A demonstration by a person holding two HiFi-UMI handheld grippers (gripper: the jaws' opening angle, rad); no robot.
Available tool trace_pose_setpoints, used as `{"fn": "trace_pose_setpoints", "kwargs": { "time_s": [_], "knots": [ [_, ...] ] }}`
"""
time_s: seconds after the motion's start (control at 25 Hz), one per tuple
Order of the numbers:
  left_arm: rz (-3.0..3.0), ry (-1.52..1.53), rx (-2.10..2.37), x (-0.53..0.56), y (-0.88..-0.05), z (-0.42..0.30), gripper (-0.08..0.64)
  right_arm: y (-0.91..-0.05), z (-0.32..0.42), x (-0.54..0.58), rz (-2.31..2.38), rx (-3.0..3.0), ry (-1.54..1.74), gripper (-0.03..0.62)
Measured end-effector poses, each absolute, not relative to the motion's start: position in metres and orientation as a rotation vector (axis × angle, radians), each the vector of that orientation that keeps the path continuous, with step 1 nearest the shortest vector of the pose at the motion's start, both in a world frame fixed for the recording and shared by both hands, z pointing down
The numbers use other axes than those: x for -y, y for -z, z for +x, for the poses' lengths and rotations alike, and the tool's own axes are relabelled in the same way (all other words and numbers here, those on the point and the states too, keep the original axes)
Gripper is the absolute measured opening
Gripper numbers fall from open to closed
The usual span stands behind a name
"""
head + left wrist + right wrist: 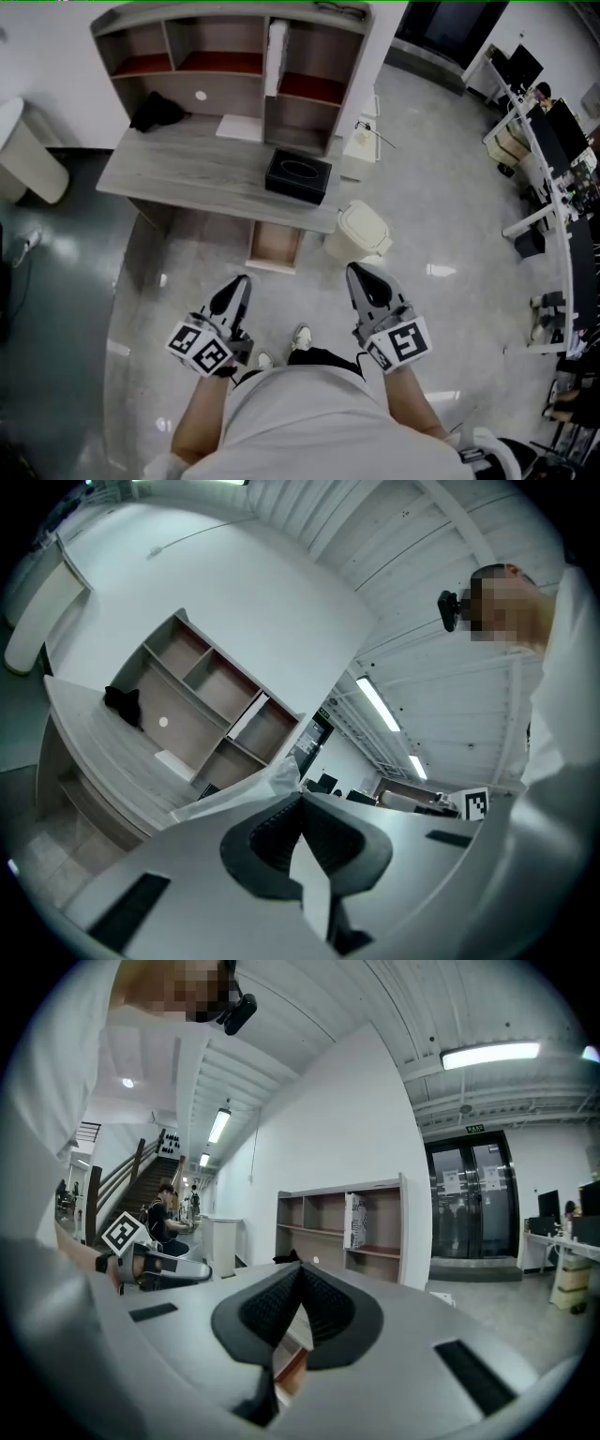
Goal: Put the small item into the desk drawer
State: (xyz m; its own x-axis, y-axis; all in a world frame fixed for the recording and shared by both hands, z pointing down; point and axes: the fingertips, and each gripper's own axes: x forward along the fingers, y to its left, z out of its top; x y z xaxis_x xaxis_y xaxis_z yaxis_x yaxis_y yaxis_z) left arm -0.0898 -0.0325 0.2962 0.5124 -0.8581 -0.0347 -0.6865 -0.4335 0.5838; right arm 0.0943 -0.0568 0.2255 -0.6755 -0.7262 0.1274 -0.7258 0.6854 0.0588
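Left tool (299,797) is clamped shut on a thin clear wrapper (267,778); right tool (300,1267) is closed, empty. Open desk drawer (275,246) stands well ahead. Risk: so slight a pinch could let the clear wrapper slip during approach.

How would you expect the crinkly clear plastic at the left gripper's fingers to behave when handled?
The plastic looks thin and creased, so it is probably floppy and very light. It seems pinched at the tip of the shut left gripper, so it may cling or flutter on release rather than drop cleanly.
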Motion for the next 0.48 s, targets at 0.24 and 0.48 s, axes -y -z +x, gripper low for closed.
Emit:
{"fn": "trace_pose_setpoints", "kwargs": {
  "time_s": [0.24, 0.48],
  "knots": [
    [2.221, 0.411, 1.328, 0.069, -0.301, -0.082, 0.017, -0.233, 0.090, 0.112, 1.089, 2.803, -0.019, 0.023],
    [2.129, 0.375, 1.405, 0.078, -0.327, -0.087, 0.017, -0.262, 0.091, 0.139, 1.015, 2.806, -0.102, 0.022]
  ]
}}
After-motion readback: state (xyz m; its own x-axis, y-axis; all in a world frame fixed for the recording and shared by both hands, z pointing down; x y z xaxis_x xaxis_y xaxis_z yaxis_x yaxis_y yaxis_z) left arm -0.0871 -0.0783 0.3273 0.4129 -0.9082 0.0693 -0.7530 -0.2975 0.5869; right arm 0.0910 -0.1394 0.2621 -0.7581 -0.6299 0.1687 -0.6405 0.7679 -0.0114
